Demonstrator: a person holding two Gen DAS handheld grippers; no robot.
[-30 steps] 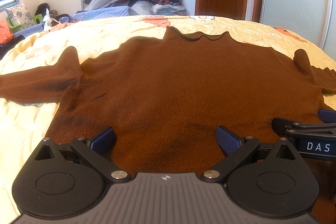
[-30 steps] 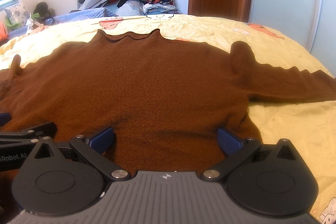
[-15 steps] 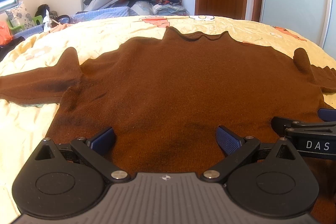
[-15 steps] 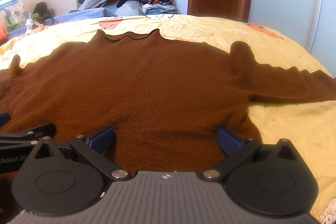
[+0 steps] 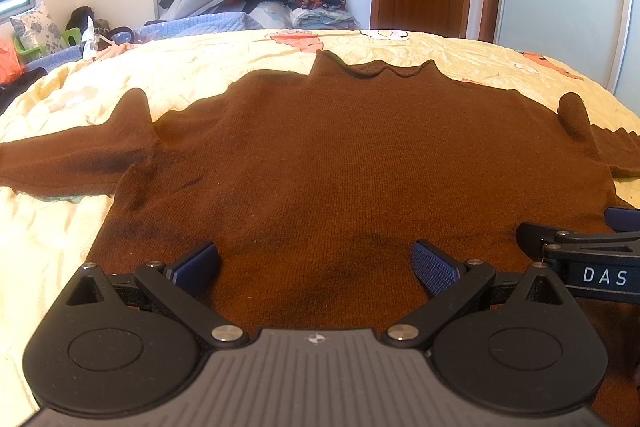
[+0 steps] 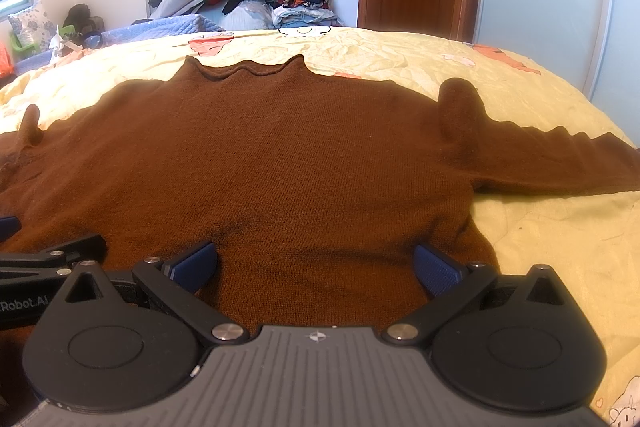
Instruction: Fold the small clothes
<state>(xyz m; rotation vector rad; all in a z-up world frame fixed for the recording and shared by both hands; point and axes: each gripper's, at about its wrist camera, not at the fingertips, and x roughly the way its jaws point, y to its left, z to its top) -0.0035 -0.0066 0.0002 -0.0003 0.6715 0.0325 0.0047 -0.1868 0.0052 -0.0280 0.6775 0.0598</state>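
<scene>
In the left wrist view, almost nothing had changed over the last second. The sweater (image 5: 352, 163) lay flat on the bed (image 5: 200, 67), collar at the far side, hem under my tools, just as it had a second before. The left gripper (image 5: 316, 263) stayed low over the hem with its fingers (image 5: 432, 267) spread wide and nothing between them but the knit below. The left sleeve (image 5: 68, 163) ran straight out to the side, with a small peak of cloth standing up at the shoulder. The right gripper (image 5: 580, 243) showed at the right edge, close beside mine, in the same spot as before.

In the right wrist view it was the same story. The right gripper (image 6: 316, 263) had not shifted; its fingers (image 6: 434, 269) were spread apart over the hem near the sweater's right edge, gripping nothing. The right sleeve (image 6: 560, 163) lay stretched out flat, again with a bump at the shoulder.

I took the stillness to mean the spreading was done and no fold had begun. I could not tell whether the fingers touched the cloth. My next job looked like a sleeve or a side of the hem.
</scene>
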